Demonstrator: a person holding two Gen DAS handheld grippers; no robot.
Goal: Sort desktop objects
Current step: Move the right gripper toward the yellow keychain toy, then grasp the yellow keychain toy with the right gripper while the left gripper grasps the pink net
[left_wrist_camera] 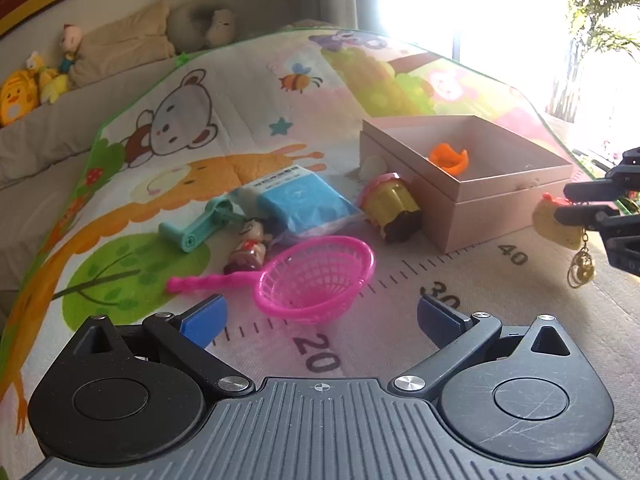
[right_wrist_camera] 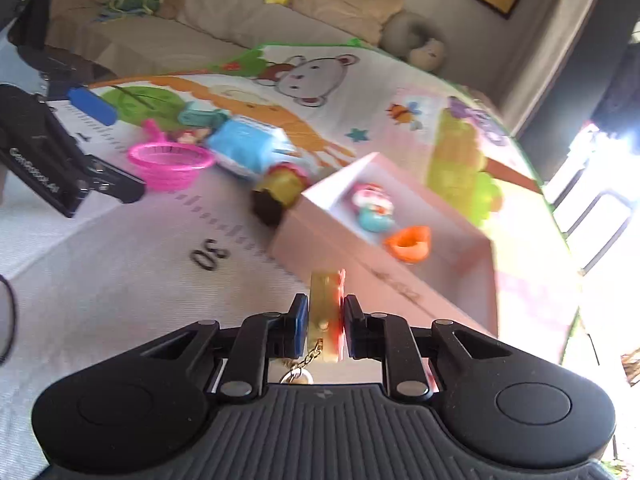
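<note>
My right gripper (right_wrist_camera: 325, 312) is shut on a flat yellow chick keychain (right_wrist_camera: 325, 300) with a gold chain, held above the mat just before the pink box (right_wrist_camera: 312, 224); the keychain also shows in the left wrist view (left_wrist_camera: 560, 224). The box (left_wrist_camera: 472, 208) holds an orange toy (left_wrist_camera: 450, 158) and a red-and-teal toy (right_wrist_camera: 374, 208). My left gripper (left_wrist_camera: 320, 316) is open and empty, just short of the pink toy strainer (left_wrist_camera: 316, 276). Behind it lie a small figurine (left_wrist_camera: 250, 250), a blue packet (left_wrist_camera: 300, 200), a teal roller (left_wrist_camera: 200, 226) and a yellow cupcake toy (left_wrist_camera: 394, 210).
Everything sits on a cartoon play mat (left_wrist_camera: 192, 120) with a printed ruler strip (left_wrist_camera: 400, 280). A beige sofa (left_wrist_camera: 48, 136) with plush toys (left_wrist_camera: 24, 88) runs behind the mat. A bright window (left_wrist_camera: 500, 20) is at the far right.
</note>
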